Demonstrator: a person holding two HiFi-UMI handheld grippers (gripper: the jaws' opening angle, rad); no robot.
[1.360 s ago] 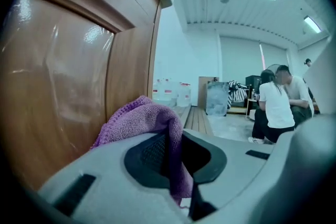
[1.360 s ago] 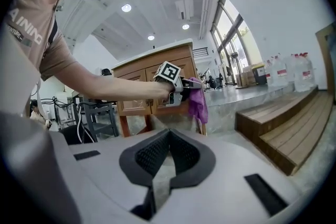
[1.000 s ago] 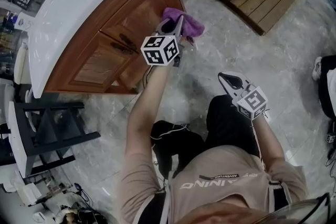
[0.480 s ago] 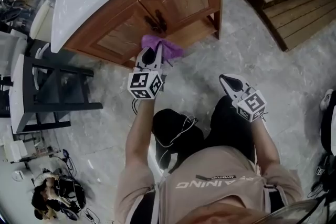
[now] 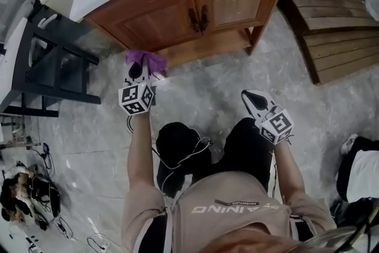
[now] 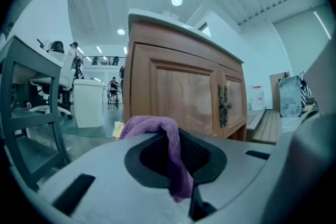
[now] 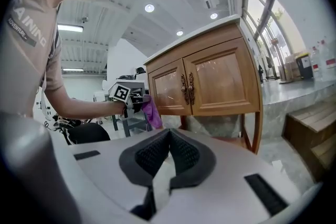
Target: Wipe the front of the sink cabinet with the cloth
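Observation:
The wooden sink cabinet (image 5: pixel 177 15) with a white top stands at the upper middle of the head view, its two doors closed and dark handles (image 5: pixel 198 18) at the centre. My left gripper (image 5: pixel 137 71) is shut on a purple cloth (image 5: pixel 145 59), low over the floor by the cabinet's lower left corner and a little apart from the wood. In the left gripper view the cloth (image 6: pixel 176 165) hangs pinched between the jaws, the cabinet (image 6: pixel 178 97) ahead. My right gripper (image 5: pixel 250 96) is shut on nothing above the person's knee. The right gripper view shows the cabinet (image 7: pixel 210 81) and the cloth (image 7: pixel 152 113).
A black metal frame (image 5: pixel 53 62) stands left of the cabinet. Wooden steps (image 5: pixel 331 26) lie to its right. Cables and gear (image 5: pixel 29 192) sit on the floor at the lower left. A white bin (image 6: pixel 89 102) stands beyond the cabinet's left side.
My left gripper has carried the cloth down and left along the cabinet front, off its lower left corner. The head view has swung, so the cabinet now faces me. The right gripper stayed put.

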